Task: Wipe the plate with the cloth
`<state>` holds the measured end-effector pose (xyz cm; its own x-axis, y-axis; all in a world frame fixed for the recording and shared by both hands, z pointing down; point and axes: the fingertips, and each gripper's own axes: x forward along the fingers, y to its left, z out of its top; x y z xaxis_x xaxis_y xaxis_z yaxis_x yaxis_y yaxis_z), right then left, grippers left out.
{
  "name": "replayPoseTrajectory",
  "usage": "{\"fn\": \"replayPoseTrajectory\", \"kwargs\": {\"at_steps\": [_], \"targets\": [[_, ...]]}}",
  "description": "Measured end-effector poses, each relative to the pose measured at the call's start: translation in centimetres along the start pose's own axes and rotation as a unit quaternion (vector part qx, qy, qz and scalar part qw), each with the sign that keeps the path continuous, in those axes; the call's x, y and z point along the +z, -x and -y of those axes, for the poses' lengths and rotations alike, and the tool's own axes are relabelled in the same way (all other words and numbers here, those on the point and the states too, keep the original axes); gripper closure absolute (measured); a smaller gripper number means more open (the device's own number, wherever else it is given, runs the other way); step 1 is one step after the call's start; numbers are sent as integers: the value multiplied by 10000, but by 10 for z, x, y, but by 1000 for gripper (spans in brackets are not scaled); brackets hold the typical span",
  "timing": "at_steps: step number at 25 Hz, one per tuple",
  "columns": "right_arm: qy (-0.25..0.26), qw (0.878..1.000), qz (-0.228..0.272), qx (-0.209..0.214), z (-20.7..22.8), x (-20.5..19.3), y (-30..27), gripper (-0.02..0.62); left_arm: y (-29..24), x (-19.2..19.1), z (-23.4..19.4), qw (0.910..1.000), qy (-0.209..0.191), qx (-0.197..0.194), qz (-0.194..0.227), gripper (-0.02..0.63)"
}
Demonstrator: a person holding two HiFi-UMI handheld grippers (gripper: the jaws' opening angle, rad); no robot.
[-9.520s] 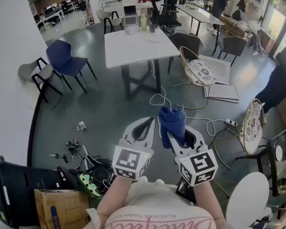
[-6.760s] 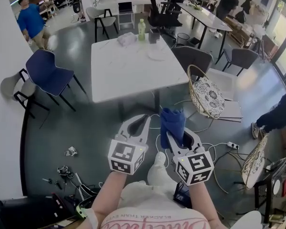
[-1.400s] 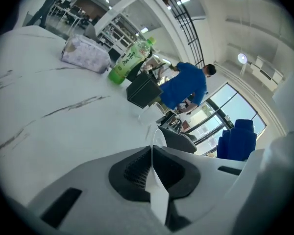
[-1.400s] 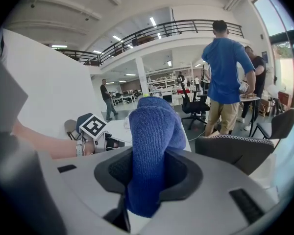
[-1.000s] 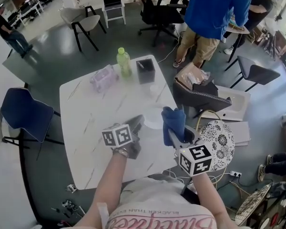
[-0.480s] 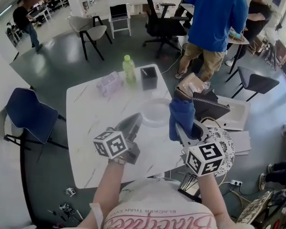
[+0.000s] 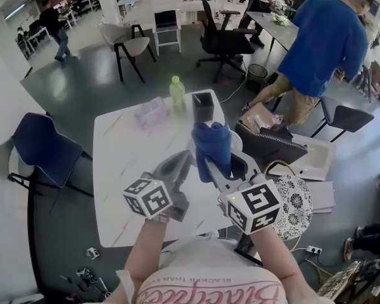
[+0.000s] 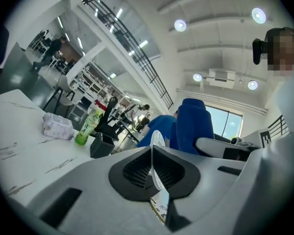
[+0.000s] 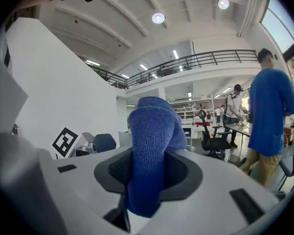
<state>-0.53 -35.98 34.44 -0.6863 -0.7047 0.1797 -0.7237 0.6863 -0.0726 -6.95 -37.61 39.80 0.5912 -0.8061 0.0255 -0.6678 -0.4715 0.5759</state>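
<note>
Cloth (image 7: pixel 213 144) has swung over the plate (image 8: pixel 156 140). Left gripper (image 8: pixel 153 170) pinches its rim; right gripper (image 9: pixel 148 175), at three o'clock, clenches cloth. Rub flat.

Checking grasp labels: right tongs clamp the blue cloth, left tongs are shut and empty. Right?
Not quite. The left tongs are shut, but not empty: the left gripper view shows them clamped on the plate, seen edge-on. The right tongs do clamp the blue cloth.
</note>
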Motion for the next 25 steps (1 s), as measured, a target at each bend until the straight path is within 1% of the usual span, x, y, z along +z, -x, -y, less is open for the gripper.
{"fn": "replayPoseTrajectory", "kwargs": {"at_steps": [5, 10, 14, 18, 22, 25], "targets": [[9, 9999, -76, 119, -16, -7, -22, 471, 3, 6, 6, 10000, 53, -5, 68, 594], [162, 9996, -230, 7, -6, -17, -28, 471, 8, 5, 10, 10000, 57, -68, 26, 594], [142, 9991, -299, -278, 15, -24, -21, 471, 10, 8, 11, 9998, 113, -142, 110, 594], [133, 9969, -411, -651, 43, -34, -10, 471, 9, 11, 12, 9997, 67, -221, 103, 594], [137, 9934, -549, -995, 68, -44, 3, 471, 9, 12, 13, 9996, 25, -258, 118, 594], [50, 9892, -656, -1307, 87, -55, 17, 471, 10, 13, 13, 9996, -12, -253, 149, 594]]}}
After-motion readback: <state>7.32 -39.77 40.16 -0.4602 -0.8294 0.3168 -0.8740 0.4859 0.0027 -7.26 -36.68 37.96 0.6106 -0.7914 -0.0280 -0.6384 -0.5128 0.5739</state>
